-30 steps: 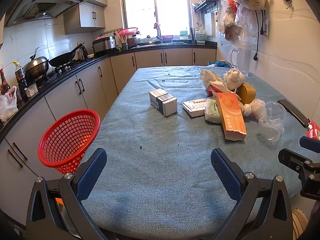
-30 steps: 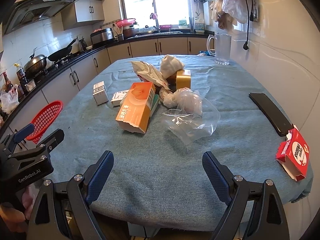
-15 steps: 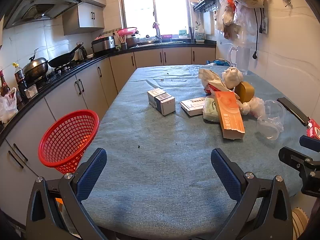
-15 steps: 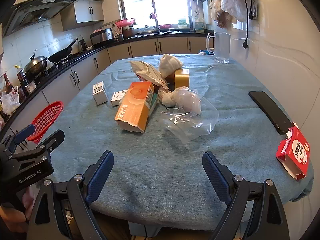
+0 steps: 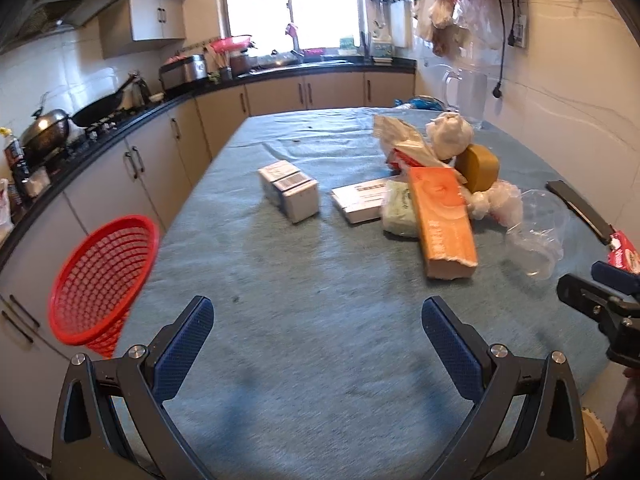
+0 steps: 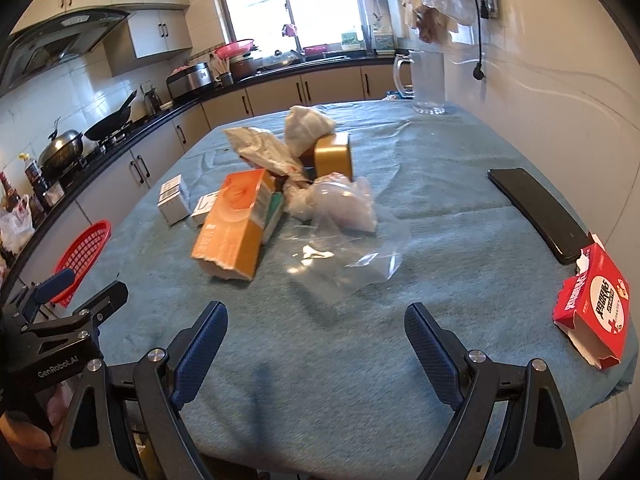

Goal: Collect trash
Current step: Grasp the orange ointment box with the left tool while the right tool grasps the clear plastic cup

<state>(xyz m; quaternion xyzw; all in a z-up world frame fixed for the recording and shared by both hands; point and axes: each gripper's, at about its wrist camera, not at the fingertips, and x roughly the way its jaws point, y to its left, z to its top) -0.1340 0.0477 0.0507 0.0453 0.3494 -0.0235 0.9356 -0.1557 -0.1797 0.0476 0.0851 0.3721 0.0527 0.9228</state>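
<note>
With jaws spread wide and holding nothing, the right gripper (image 6: 316, 338) is facing the orange carton (image 6: 234, 224), lying ahead-left with its long axis running away, nearer than the equally open, empty left gripper (image 5: 318, 336).

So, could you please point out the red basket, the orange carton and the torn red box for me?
red basket (image 5: 102, 276): left wrist view, on its mesh wall.
orange carton (image 6: 234, 222): right wrist view, on its top face.
torn red box (image 6: 596, 306): right wrist view, on its printed top.
</note>
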